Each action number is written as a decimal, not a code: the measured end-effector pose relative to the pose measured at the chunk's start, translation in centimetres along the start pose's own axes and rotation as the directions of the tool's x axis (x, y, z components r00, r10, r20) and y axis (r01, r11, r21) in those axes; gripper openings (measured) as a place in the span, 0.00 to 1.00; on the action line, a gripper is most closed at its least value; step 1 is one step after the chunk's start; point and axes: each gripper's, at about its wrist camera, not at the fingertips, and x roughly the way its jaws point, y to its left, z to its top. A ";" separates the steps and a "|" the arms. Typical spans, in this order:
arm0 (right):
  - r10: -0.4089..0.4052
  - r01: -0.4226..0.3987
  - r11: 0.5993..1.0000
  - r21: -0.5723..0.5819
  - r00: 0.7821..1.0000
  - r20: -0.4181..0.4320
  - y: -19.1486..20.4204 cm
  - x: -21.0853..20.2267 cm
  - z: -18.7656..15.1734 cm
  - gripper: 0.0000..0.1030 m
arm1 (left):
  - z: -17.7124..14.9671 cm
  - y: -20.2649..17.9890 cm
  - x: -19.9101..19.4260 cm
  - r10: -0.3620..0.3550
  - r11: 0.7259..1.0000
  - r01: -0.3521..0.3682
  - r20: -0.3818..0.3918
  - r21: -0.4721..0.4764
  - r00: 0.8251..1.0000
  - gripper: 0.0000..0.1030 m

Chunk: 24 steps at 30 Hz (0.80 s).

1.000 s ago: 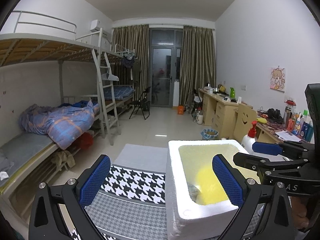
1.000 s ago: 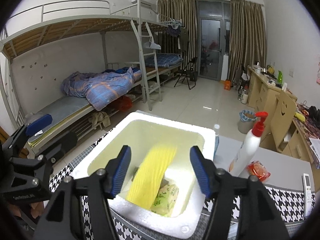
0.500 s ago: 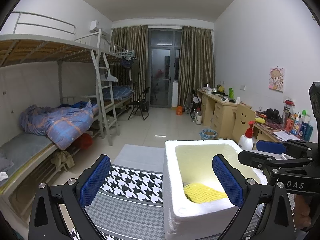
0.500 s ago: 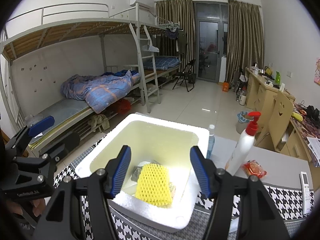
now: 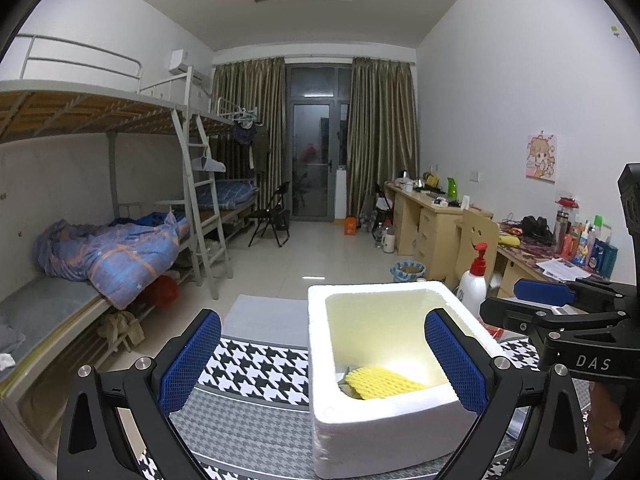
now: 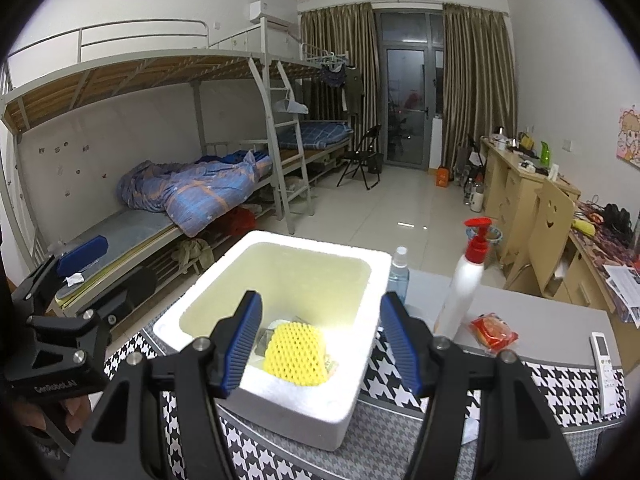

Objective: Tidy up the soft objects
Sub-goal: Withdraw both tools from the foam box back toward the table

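Observation:
A yellow foam net sleeve [image 6: 295,353] lies inside the white foam box [image 6: 372,264] on top of other soft packets; it also shows in the left wrist view [image 5: 380,378] low in the box [image 5: 318,344]. My right gripper [image 6: 322,346] is open and empty, above the box's near edge. My left gripper [image 5: 322,360] is open and empty, to the left of the box, its right finger in front of the box. Each gripper shows at the edge of the other's view.
The box stands on a houndstooth mat [image 6: 560,388] on a grey table. A white pump bottle with a red top [image 6: 466,280], a small spray bottle [image 6: 398,270], a red snack packet [image 6: 493,330] and a white remote [image 6: 604,372] lie to the box's right. Bunk beds stand at the left.
The yellow foam net dropped from between my right gripper's fingers into the box and now lies at rest. Both grippers have drawn back slightly from the box.

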 end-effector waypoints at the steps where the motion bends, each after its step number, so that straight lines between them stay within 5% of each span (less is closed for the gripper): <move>1: -0.004 0.004 1.000 0.000 1.000 0.004 -0.1 -0.3 0.0 0.64 | 0.0 -0.1 -0.2 -0.002 1.000 0.002 0.002 0.002 1.000 0.99; 13: -0.010 0.008 1.000 0.027 0.998 0.066 -0.9 -3.0 -0.7 0.82 | -0.1 -1.7 -2.0 -0.030 0.999 0.029 0.021 0.023 0.999 0.99; 24: -0.030 0.025 0.999 0.043 0.995 0.098 -1.4 -4.8 -2.2 0.83 | -0.5 -2.9 -3.3 -0.053 0.998 0.052 0.029 0.027 0.998 0.99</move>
